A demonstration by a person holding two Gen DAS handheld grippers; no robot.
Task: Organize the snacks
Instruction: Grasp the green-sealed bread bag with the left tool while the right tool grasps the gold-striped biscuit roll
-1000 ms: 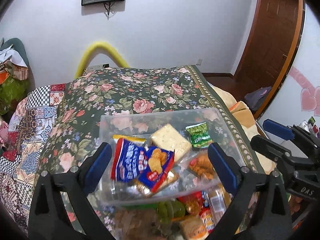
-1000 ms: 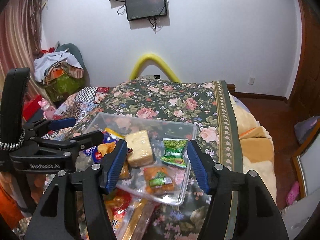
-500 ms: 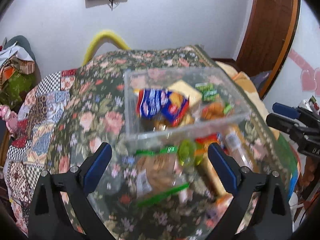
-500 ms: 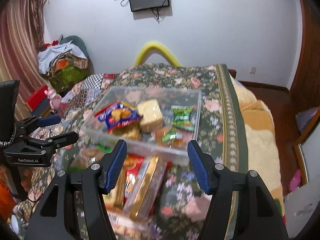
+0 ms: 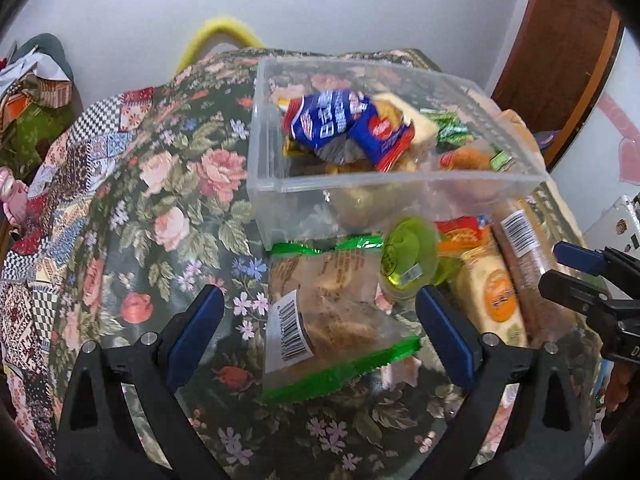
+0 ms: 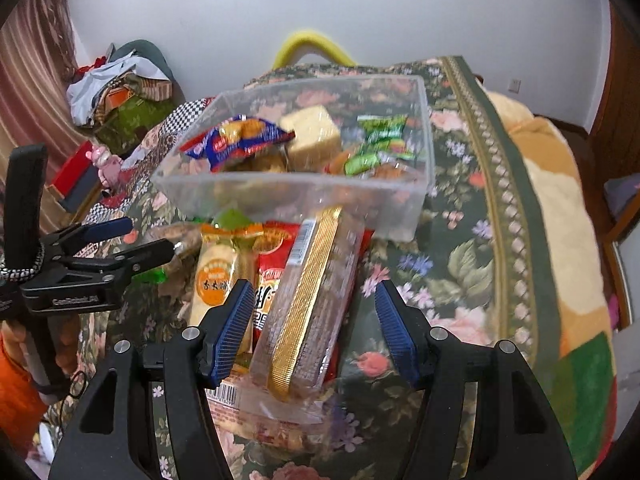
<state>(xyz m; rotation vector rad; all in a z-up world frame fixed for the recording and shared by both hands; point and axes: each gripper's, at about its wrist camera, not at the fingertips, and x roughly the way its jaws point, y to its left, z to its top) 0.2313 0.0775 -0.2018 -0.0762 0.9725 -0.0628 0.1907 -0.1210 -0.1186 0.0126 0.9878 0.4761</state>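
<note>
A clear plastic bin (image 5: 400,178) sits on the floral bedspread (image 5: 168,184), towards the far end of the bed, and it already holds several snacks: a blue and red biscuit packet (image 5: 344,124) on top, a pale yellow wrapped cake (image 6: 310,132) behind it, and a small green packet (image 6: 382,132) towards the bin's right wall. More snacks lie loose on the bedspread against the bin's near wall. On the left of this pile is a clear bag with green edges and a barcode (image 5: 332,320), and a small green jelly cup (image 5: 410,258) rests at its far right corner. Beside those lie a yellow packet with an orange circle (image 6: 218,284), a red packet (image 6: 272,280), and a long clear pack with a gold strip (image 6: 308,304) lying on top of the red one.

The left gripper (image 5: 318,332) hovers over the green-edged bag with its blue pads wide apart, holding nothing. The right gripper (image 6: 314,330) hangs above the gold-strip pack, its pads also spread and straddling the pack's near end; I cannot tell whether they touch it.
</note>
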